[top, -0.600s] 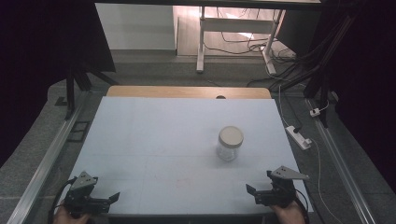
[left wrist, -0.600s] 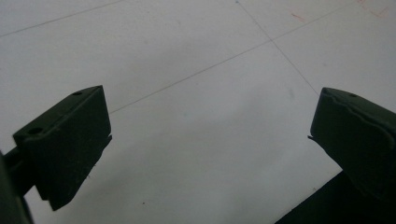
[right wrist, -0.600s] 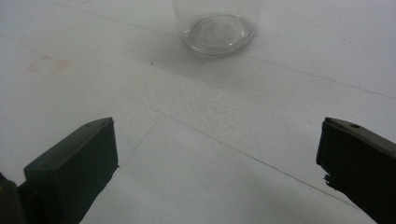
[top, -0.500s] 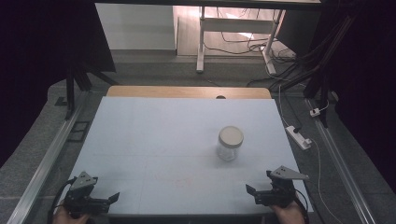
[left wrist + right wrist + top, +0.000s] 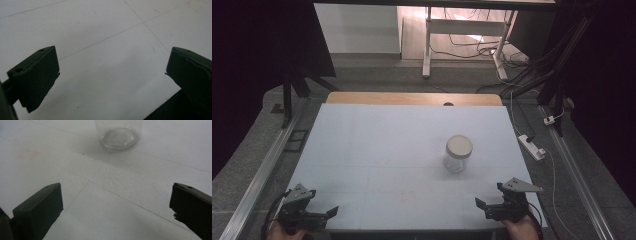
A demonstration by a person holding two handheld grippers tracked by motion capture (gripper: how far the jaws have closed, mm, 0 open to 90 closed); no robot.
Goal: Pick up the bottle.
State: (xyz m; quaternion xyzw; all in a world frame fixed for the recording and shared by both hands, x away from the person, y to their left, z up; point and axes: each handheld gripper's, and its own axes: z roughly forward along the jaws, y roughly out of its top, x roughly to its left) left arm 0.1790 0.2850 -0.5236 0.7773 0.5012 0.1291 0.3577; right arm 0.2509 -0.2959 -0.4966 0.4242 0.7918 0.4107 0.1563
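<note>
One jar [image 5: 458, 153] stands upright on the white table [image 5: 377, 150], right of centre and well ahead of both grippers. Its clear wall is hard to make out in the high view — the pale lid is the plainest part — and whether it holds anything cannot be told. In the right gripper view the jar [image 5: 119, 135] is cut off by the top edge, so that just its rounded glass base shows, resting on the table.

Two grippers lie at the near edge of the table, one at each corner. The left gripper [image 5: 324, 216] has its jaws spread wide with nothing between them; in the left gripper view the left gripper [image 5: 110, 75] frames bare table crossed by thin lines. The right gripper [image 5: 484, 208] is likewise spread and holds nothing — in the right gripper view the right gripper [image 5: 116, 205] faces the jar, well apart from it.

The person's hands are mostly cut off by the bottom edge of the high view. Faint red marks on the table are too small to read.
</note>
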